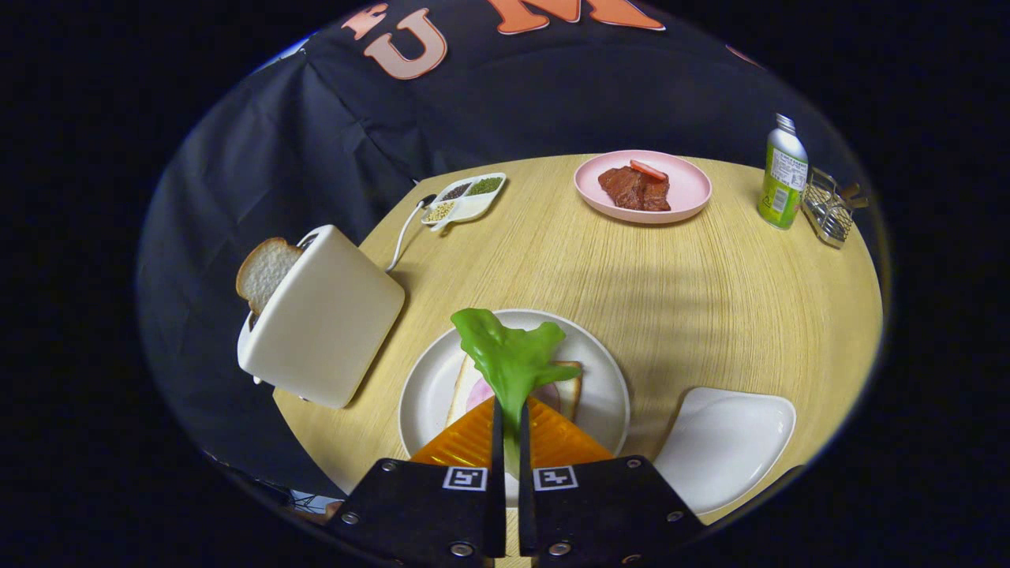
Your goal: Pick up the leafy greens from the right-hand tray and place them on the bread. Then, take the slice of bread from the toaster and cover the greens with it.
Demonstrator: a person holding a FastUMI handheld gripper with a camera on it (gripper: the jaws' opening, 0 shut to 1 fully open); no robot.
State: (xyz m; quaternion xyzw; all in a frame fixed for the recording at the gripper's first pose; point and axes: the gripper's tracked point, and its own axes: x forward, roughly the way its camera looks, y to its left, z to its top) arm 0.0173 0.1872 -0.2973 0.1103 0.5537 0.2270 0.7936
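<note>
A green leafy piece [509,355] sticks up from between my fingers; my gripper [511,422] is shut on its stem. It hangs over a round white plate [426,386] just ahead of the fingers. On that plate lies a slice of bread [568,386] with a pink slice of ham [480,392] on top, partly hidden by the greens and the fingers. A white toaster [327,315] stands left of the plate, tilted in this view, and a slice of bread [264,272] pokes out of its slot. Right of the plate sits a white tray [730,446], bare.
Far across the wooden table [710,300] a pink plate [686,185] holds brown meat and a red piece. A green-labelled bottle [783,173] and a small wire basket [828,209] stand at the far right. A white divided dish [465,199] with seeds sits beyond the toaster.
</note>
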